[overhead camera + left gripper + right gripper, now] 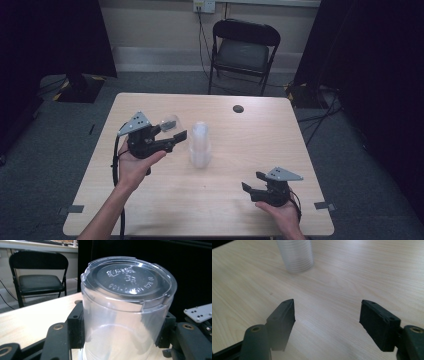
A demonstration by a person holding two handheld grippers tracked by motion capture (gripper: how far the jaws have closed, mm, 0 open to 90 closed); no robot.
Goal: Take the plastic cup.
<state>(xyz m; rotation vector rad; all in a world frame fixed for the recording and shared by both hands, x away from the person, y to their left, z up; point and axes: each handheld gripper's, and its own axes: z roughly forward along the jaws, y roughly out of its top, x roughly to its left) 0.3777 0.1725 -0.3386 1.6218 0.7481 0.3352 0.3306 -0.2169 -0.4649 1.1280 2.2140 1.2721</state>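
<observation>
My left gripper clamps a cup; squeezing harder could crumple it. Right gripper gapes empty near the stack.

Light wood table: clear cup stack standing mid-table.

The cup's open end runs off the bottom edge below the chair. The stack's top is cut off; its single cups blur together.
</observation>
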